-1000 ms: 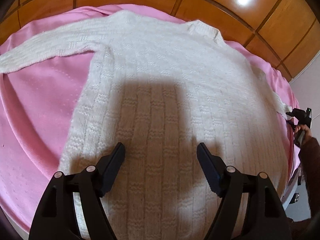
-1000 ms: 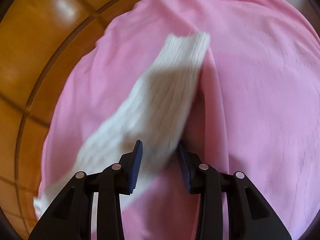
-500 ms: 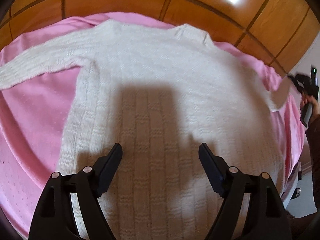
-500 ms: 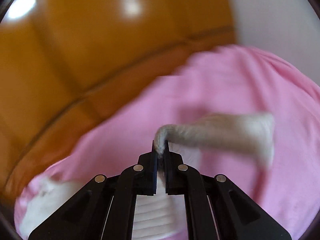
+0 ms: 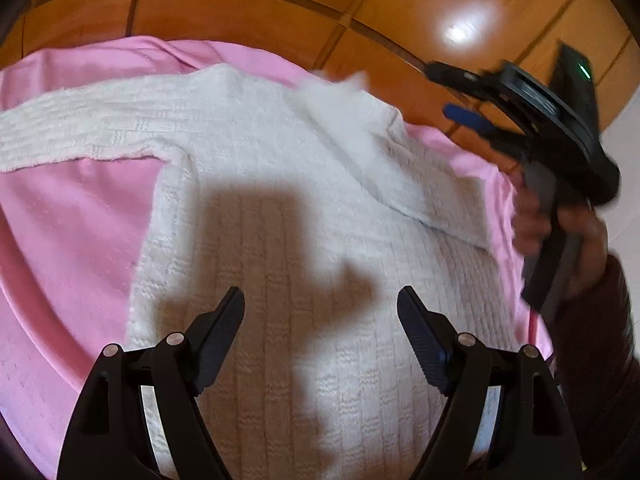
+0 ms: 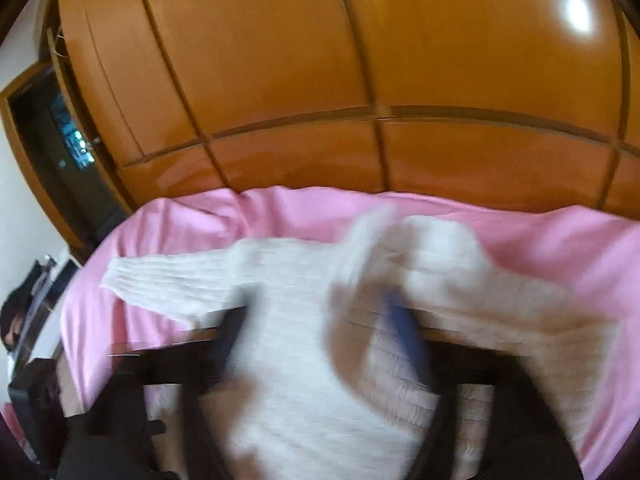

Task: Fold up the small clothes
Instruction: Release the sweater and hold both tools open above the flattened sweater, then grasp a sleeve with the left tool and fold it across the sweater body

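Note:
A white knit sweater (image 5: pixel 280 240) lies flat on a pink bedspread (image 5: pixel 60 240). Its left sleeve (image 5: pixel 80 132) stretches out to the side. The right sleeve (image 5: pixel 380 148) lies folded across the chest, its cuff blurred in motion. My left gripper (image 5: pixel 320 312) hovers open over the sweater's lower body with nothing between its fingers. My right gripper (image 5: pixel 448 92) is in the air at the upper right, a hand (image 5: pixel 576 240) holding it. Its jaws are opening. In the blurred right wrist view the right gripper (image 6: pixel 320 320) stands wide, and the loose sleeve (image 6: pixel 360 248) drops in front of it, unpressed.
A glossy wooden wardrobe (image 5: pixel 280 12) rises right behind the bed. The person's dark sleeve (image 5: pixel 600 360) is at the bed's right edge. A dark doorway (image 6: pixel 60 140) and some dark objects (image 6: pixel 32 300) are off the bed's left side.
My right gripper shut on the right sleeve's cuff, swung it up and across over the sweater's chest, then spread its jaws and let go. The left gripper rose slightly and stayed open.

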`<act>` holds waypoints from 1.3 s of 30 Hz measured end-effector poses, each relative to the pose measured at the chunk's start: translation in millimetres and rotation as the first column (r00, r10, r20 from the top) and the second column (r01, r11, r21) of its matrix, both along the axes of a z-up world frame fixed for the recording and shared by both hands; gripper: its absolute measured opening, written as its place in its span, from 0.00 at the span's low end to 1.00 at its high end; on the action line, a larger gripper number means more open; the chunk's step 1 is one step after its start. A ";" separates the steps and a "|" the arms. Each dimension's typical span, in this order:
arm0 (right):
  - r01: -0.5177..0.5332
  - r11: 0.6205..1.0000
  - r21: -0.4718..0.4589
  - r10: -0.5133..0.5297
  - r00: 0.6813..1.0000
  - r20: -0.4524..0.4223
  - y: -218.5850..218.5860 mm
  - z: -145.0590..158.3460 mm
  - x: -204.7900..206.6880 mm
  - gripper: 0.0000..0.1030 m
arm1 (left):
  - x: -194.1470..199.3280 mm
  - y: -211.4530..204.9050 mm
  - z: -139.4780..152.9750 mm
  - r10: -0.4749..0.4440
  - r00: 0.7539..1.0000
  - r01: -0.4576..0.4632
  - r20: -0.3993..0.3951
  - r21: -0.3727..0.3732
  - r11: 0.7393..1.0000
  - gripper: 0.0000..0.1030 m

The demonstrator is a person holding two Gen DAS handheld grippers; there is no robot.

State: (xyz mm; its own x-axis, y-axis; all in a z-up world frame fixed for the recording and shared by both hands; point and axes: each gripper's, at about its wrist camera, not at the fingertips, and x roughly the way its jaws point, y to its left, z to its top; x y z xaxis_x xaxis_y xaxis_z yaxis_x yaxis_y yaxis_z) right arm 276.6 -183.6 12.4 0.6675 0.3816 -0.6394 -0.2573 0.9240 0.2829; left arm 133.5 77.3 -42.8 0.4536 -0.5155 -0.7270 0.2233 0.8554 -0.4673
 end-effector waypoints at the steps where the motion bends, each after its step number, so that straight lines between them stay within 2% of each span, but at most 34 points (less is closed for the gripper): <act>1: 0.006 1.000 0.030 -0.006 1.000 0.001 -1.4 0.3 -5.7 0.76 | 2.6 3.1 0.0 0.009 1.000 -0.009 0.001 -0.009 1.000 0.75; 5: 0.085 0.991 0.103 -0.080 0.996 -0.045 -37.4 -9.7 -39.9 0.77 | 21.3 9.0 -0.8 0.037 0.999 -0.037 -0.013 -0.049 0.998 0.74; 8: 0.148 0.986 0.081 -0.140 0.986 -0.094 -71.7 -26.0 -72.3 0.77 | 43.0 5.1 -2.4 0.048 0.999 -0.049 -0.019 -0.052 0.997 0.72; 11: 0.225 0.972 0.069 -0.213 0.966 -0.149 -105.4 -44.8 -105.8 0.77 | 73.2 -2.5 -8.5 0.057 0.998 -0.059 -0.040 -0.051 0.997 0.65; 16: 0.386 0.917 0.100 -0.362 0.911 -0.197 -164.4 -58.8 -146.7 0.77 | 119.9 -16.8 -24.7 0.087 0.992 -0.090 -0.090 -0.022 0.996 0.64; 18: 0.409 0.907 0.101 -0.386 0.902 -0.192 -172.6 -58.7 -147.2 0.77 | 135.0 -22.9 -30.9 0.093 0.990 -0.096 -0.108 -0.019 0.995 0.55; 19: 0.412 0.905 0.105 -0.389 0.902 -0.186 -176.3 -56.9 -143.8 0.77 | 139.6 -25.3 -32.9 0.092 0.990 -0.095 -0.111 -0.021 0.995 0.51; 20: 0.408 0.907 0.108 -0.386 0.905 -0.177 -177.2 -55.3 -140.1 0.77 | 145.5 -29.0 -34.4 0.098 0.989 -0.100 -0.111 -0.018 0.995 0.42; 21: 0.401 0.910 0.109 -0.382 0.910 -0.164 -176.6 -52.9 -132.9 0.77 | 150.1 -32.0 -35.2 0.099 0.989 -0.101 -0.112 -0.021 0.995 0.24; 23: 0.391 0.915 0.101 -0.376 0.916 -0.139 -172.4 -49.2 -115.2 0.77 | 156.9 -37.8 -33.8 0.077 0.991 -0.082 -0.113 -0.038 0.996 0.07; 28: 0.387 0.922 0.018 -0.382 0.915 -0.126 -172.1 -61.1 -47.9 0.77 | 137.6 -41.1 5.1 0.052 0.997 -0.050 0.053 -0.051 0.997 0.06; 30: 0.414 0.910 -0.027 -0.413 0.900 -0.137 -174.0 -72.3 -22.8 0.77 | 130.5 -43.9 12.0 0.052 0.992 -0.052 0.111 -0.003 0.999 0.06; 34: 0.521 0.846 -0.110 -0.533 0.823 -0.196 -203.1 -112.4 7.9 0.76 | 141.1 -50.8 -11.1 0.067 0.995 -0.078 0.074 0.161 0.984 0.07; 36: 0.521 0.845 -0.125 -0.535 0.832 -0.150 -201.7 -117.7 7.0 0.79 | 148.4 -53.1 -33.6 0.070 0.997 -0.075 0.030 0.215 0.974 0.10; 39: 0.514 0.844 -0.152 -0.533 0.837 -0.126 -197.0 -119.5 7.4 0.82 | 145.5 -52.8 -40.7 0.092 0.994 -0.102 0.056 0.209 0.973 0.12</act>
State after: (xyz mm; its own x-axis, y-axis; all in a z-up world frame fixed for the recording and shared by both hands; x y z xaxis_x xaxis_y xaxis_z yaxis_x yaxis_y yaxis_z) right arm 283.9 -380.6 -107.0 0.6351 -0.0733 -0.7689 0.3131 0.9345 0.1695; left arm 279.0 24.5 -83.5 0.5289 -0.3045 -0.7922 0.1512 0.9523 -0.2651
